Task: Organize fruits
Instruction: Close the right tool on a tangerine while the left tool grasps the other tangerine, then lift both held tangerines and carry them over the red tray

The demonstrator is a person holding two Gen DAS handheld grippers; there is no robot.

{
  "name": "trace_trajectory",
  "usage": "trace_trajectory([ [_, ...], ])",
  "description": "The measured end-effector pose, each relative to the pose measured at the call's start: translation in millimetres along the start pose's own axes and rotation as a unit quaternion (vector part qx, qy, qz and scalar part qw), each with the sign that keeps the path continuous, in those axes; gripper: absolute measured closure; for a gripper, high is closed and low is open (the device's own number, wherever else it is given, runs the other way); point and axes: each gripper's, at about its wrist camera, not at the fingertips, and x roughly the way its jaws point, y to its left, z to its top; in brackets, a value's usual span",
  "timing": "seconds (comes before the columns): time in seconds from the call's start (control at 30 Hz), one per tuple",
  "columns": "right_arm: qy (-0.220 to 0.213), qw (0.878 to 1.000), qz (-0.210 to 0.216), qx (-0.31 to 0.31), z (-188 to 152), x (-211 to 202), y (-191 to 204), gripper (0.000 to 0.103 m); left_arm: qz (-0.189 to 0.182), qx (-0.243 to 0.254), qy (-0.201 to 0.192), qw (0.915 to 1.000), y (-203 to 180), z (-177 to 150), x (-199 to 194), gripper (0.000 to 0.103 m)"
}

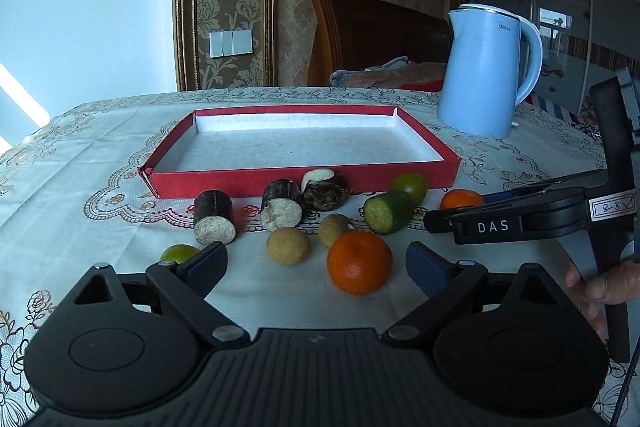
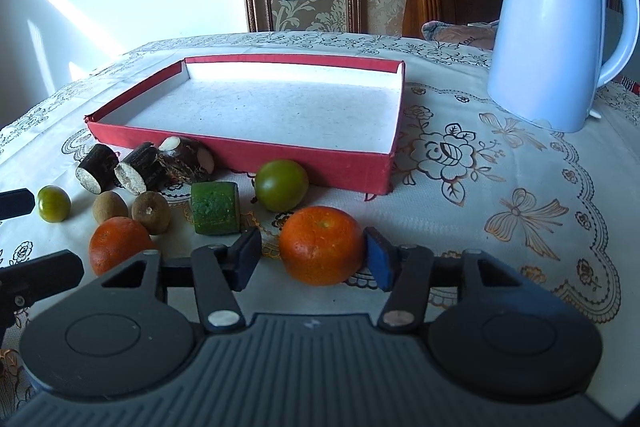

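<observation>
A red tray (image 1: 256,181) (image 2: 280,157) with a bare white floor lies on the table. In front of it lie two oranges, two green tomatoes, a cucumber piece (image 1: 388,211) (image 2: 215,209), two brown round fruits and dark sugarcane pieces (image 1: 214,217). My left gripper (image 1: 316,267) is open; the near orange (image 1: 359,262) sits just ahead, between its fingers. My right gripper (image 2: 314,259) is open around the other orange (image 2: 322,245), which rests on the table with the blue pad touching its right side. From the left wrist view the right gripper (image 1: 480,219) reaches in beside that orange (image 1: 460,199).
A light blue kettle (image 1: 486,75) (image 2: 556,23) stands at the back right of the tray. Embroidered tablecloth (image 2: 500,187) covers the table. A wooden chair and patterned wall are behind.
</observation>
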Motion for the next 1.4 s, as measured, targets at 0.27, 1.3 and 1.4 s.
trace_trajectory([
  [0.27,-0.001,1.000,-0.001,0.002,0.2,0.4,-1.2,0.055,-0.006,-0.011,0.038,0.9992,-8.8,-0.1,21.8,0.039],
  [1.3,-0.023,1.000,-0.013,0.006,0.3,-6.6,-1.7,0.062,-0.029,-0.016,0.024,0.9992,-14.8,-2.5,18.4,0.063],
  [1.4,-0.032,0.999,-0.012,0.007,1.6,-9.9,-0.4,0.062,-0.032,-0.025,0.017,0.9990,-10.0,-1.4,13.7,0.063],
])
